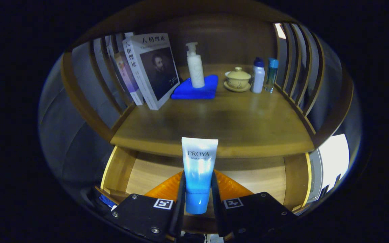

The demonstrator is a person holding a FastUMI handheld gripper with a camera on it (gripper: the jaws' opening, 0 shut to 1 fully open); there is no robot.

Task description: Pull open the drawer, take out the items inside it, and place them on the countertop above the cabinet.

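Observation:
My gripper [198, 195] is shut on a white-and-blue cosmetic tube [198, 168], both fingers pressing its lower half. The tube stands upright, cap end down, held above the open drawer [147, 172]. An orange ribbed item [230, 187] lies in the drawer right behind the fingers, partly hidden by them. The tube's top edge reaches up in front of the wooden countertop [214, 125], whose front lip runs just beyond the fingers.
On the countertop stand leaning books [150, 67] at the left, a white pump bottle [195, 65] on a blue cloth [198, 88], a lidded tea bowl [237, 79], and two small bottles [263, 75] at the right. Curved wooden slats [295, 67] fence both sides.

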